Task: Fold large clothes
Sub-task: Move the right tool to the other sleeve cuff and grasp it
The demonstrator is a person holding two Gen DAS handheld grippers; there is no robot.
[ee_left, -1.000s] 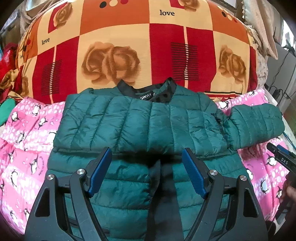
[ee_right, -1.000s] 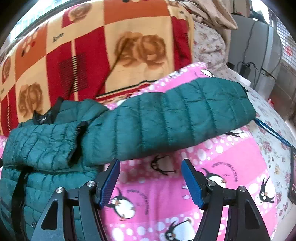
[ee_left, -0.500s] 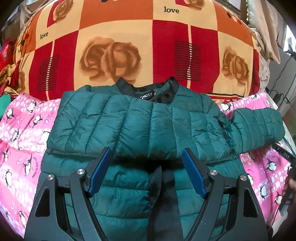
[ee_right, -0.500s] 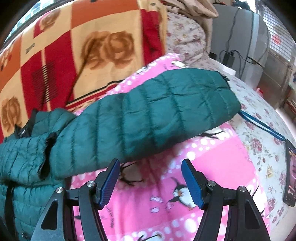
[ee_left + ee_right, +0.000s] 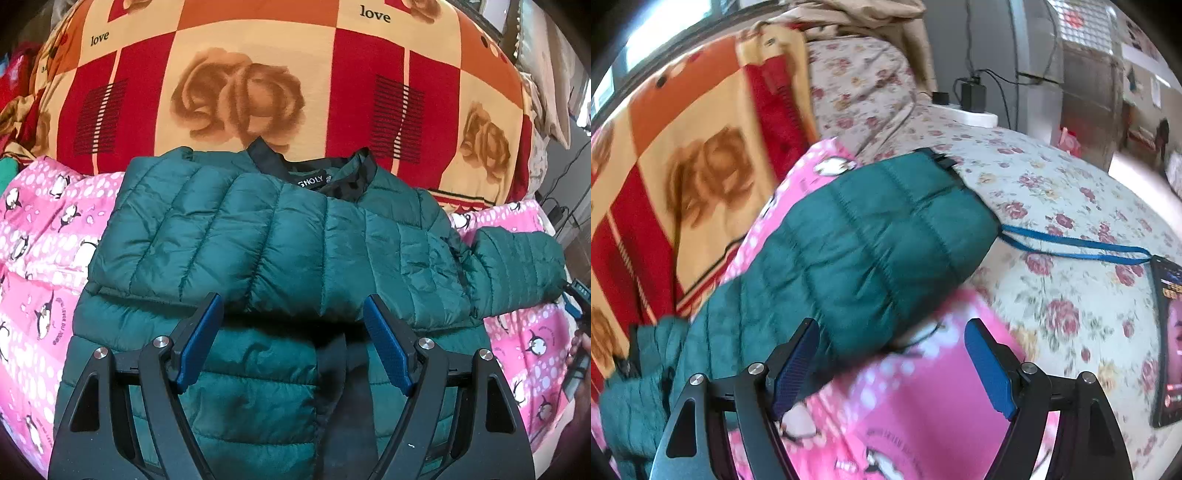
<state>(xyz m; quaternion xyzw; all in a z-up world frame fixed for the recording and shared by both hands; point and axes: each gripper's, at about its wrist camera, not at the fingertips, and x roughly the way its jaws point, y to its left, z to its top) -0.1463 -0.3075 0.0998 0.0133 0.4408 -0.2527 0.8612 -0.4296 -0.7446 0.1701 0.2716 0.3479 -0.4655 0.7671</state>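
Note:
A dark green quilted puffer jacket (image 5: 280, 258) lies front-up on a pink penguin-print blanket (image 5: 40, 258). Its left sleeve is folded across the chest. My left gripper (image 5: 293, 343) is open and empty, hovering over the jacket's lower front. The jacket's other sleeve (image 5: 871, 251) stretches out to the right, its cuff on a floral sheet. My right gripper (image 5: 892, 365) is open and empty, just short of that sleeve's near edge, with its left finger (image 5: 792, 363) over the sleeve. The right gripper also shows at the right edge of the left wrist view (image 5: 578, 295).
A red, orange and cream rose-print blanket (image 5: 288, 85) rises behind the jacket. A blue lanyard (image 5: 1075, 245) and a phone (image 5: 1169, 343) lie on the floral sheet (image 5: 1052, 184) to the right. A power strip with chargers (image 5: 971, 110) sits at the back.
My left gripper moved up over the jacket toward the collar. My right gripper swung right and forward along the outstretched sleeve toward its cuff. Both stayed open.

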